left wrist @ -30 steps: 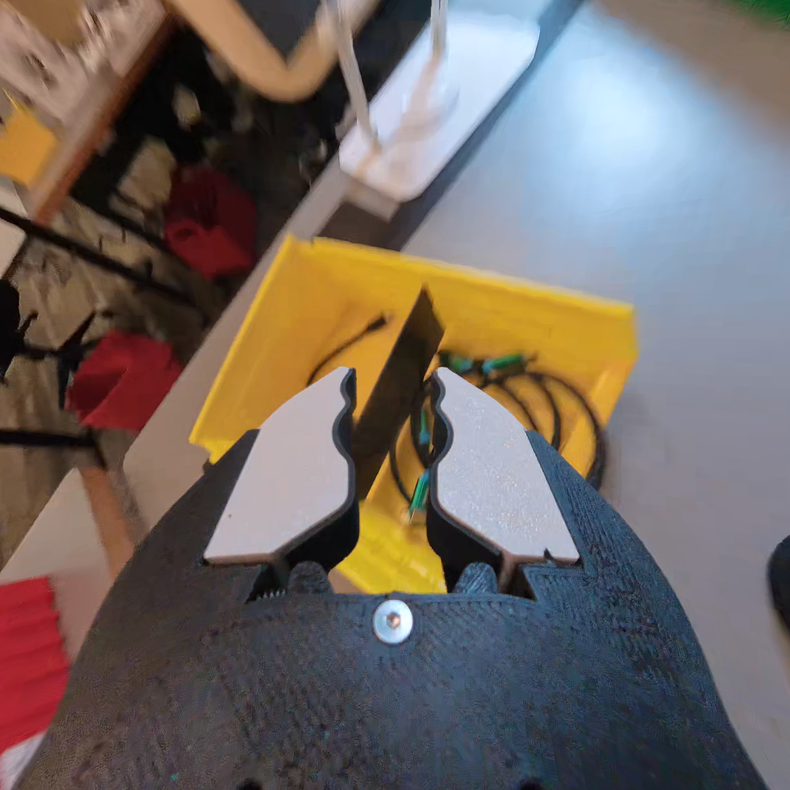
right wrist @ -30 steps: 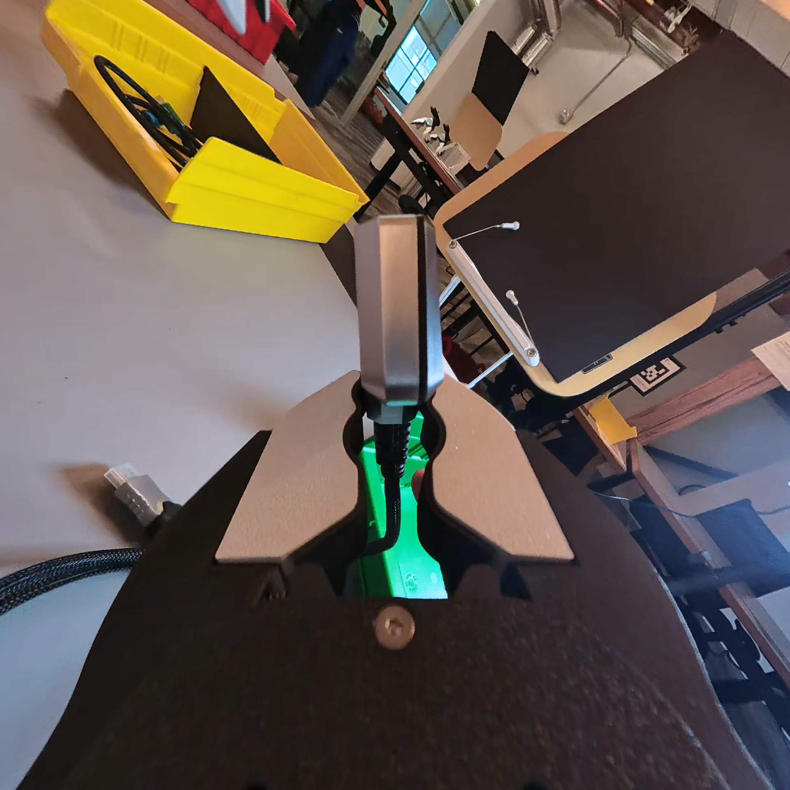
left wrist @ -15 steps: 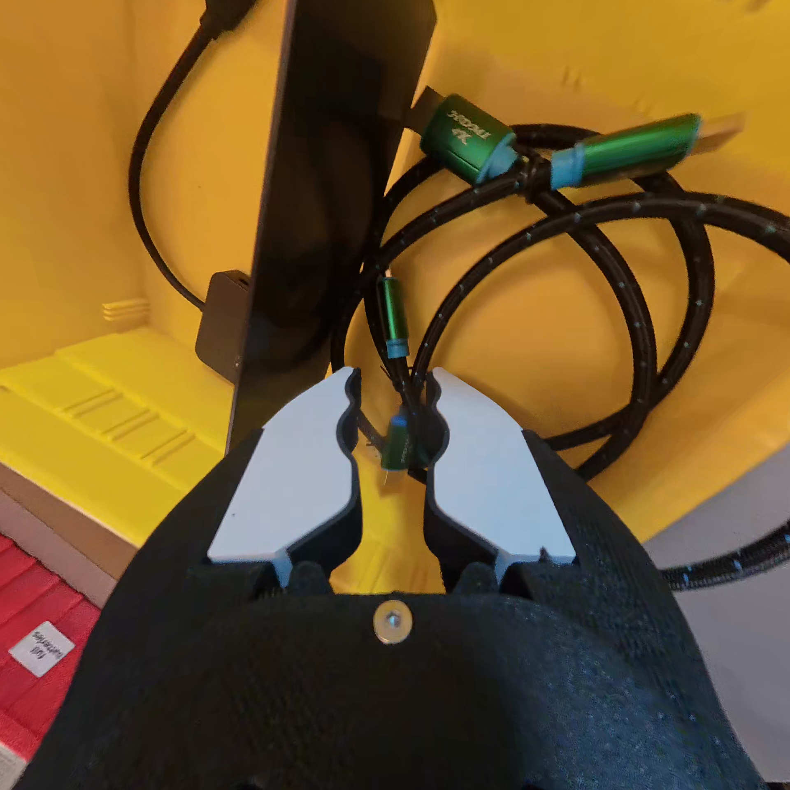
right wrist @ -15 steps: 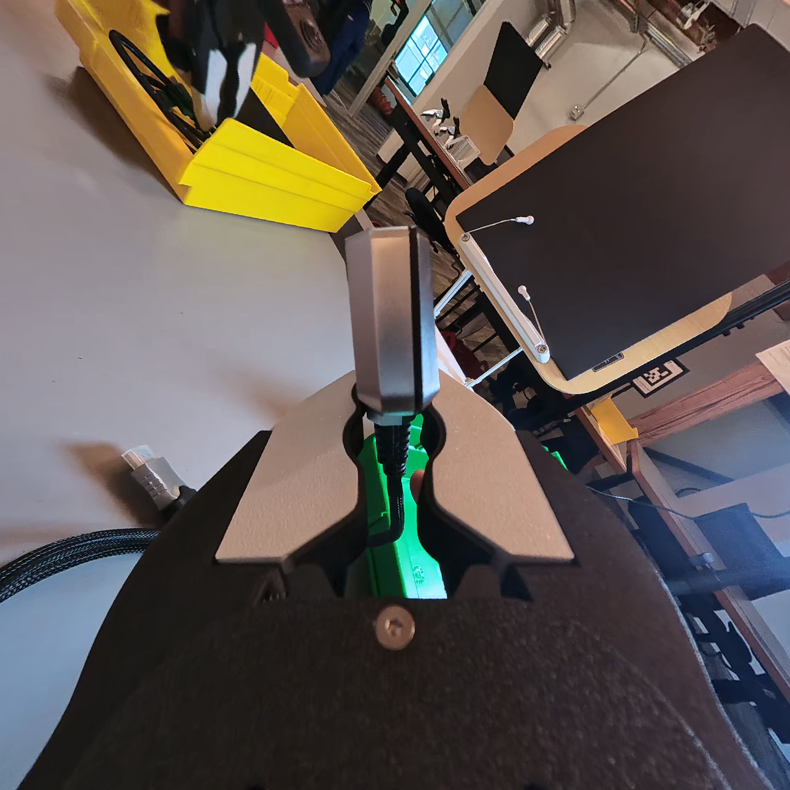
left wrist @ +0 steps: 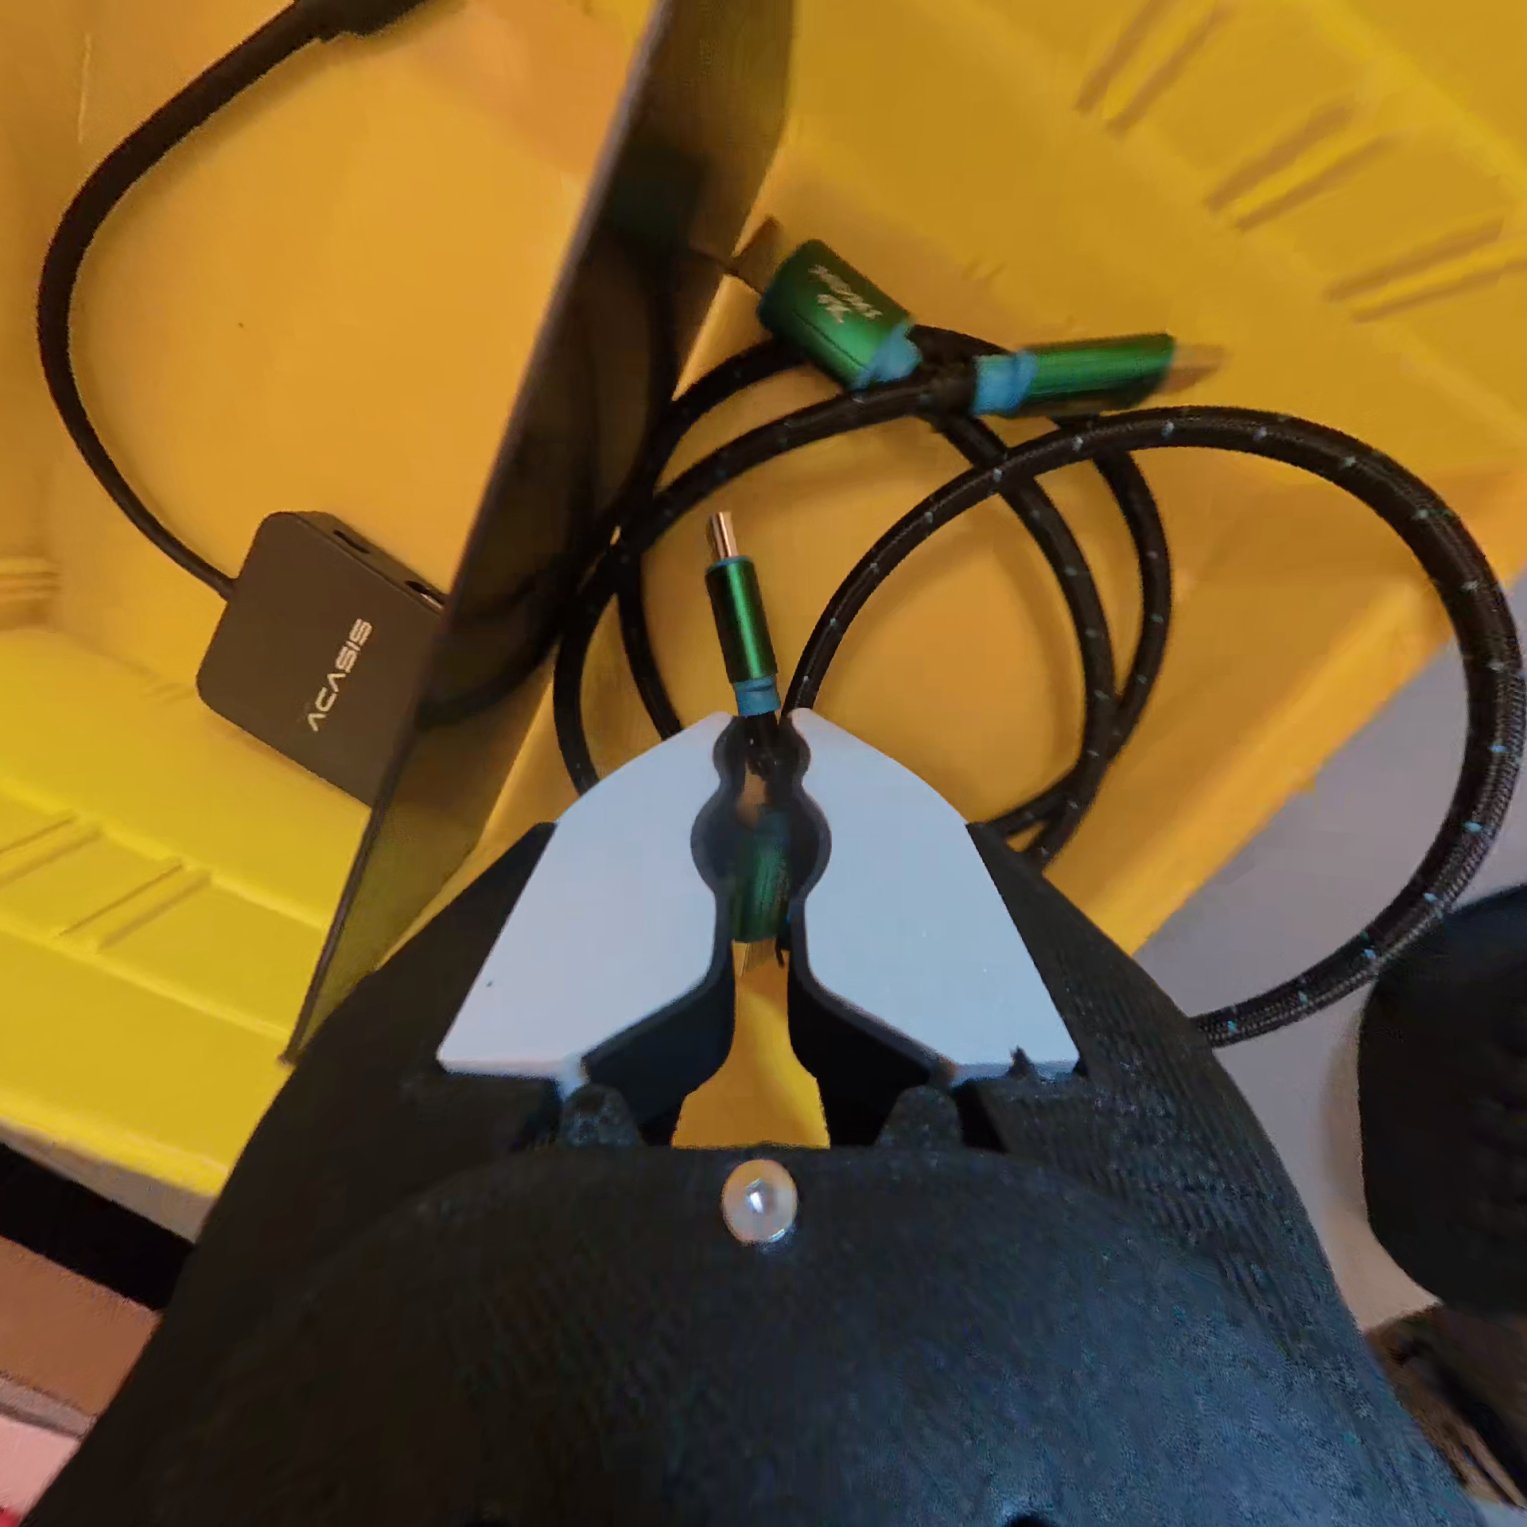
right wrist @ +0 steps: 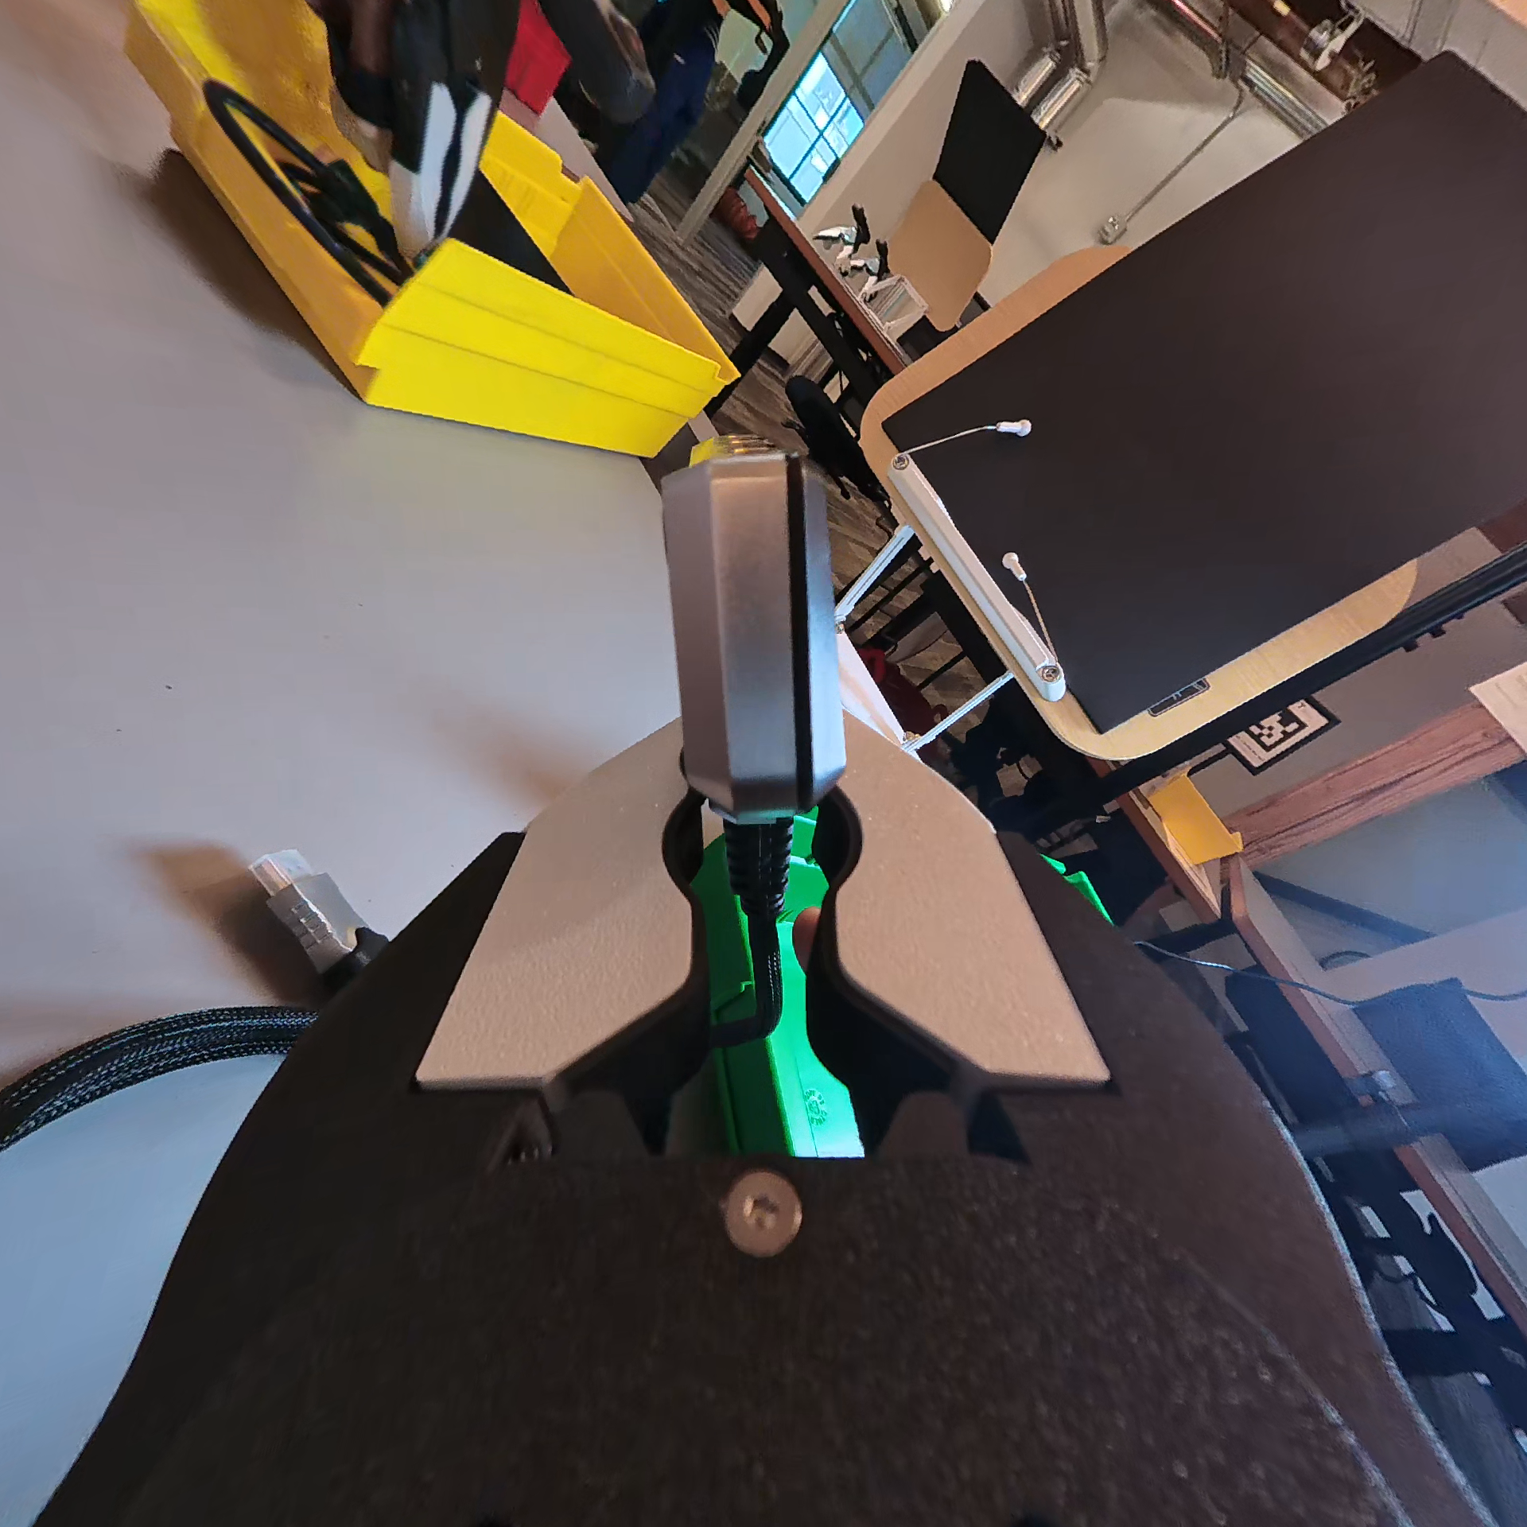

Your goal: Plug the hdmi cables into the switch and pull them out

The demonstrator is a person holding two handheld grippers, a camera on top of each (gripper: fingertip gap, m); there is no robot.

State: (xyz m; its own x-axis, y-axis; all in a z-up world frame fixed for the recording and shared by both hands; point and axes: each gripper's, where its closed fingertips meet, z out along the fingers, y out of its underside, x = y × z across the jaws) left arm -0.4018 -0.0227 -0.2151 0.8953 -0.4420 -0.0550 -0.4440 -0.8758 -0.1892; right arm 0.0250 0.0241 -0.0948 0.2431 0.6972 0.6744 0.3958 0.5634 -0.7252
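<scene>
Left gripper [left wrist: 760, 735]: closed on braided HDMI cable [left wrist: 1173, 529] just behind green plug [left wrist: 741, 616], inside yellow bin [left wrist: 1074, 124], right of black divider [left wrist: 578, 397]. Right gripper [right wrist: 756, 793]: clamped on grey switch [right wrist: 748, 628], held upright above the desk [right wrist: 330, 595]. Silver plug [right wrist: 310, 913]: lying on desk, left.

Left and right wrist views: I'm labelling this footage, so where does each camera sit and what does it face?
Left wrist view: on the left hand-held gripper, facing down into the yellow bin, shut on a green-plugged cable.
Right wrist view: on the right hand-held gripper, facing across the grey table, gripping the switch.
Shared: the bin.
</scene>
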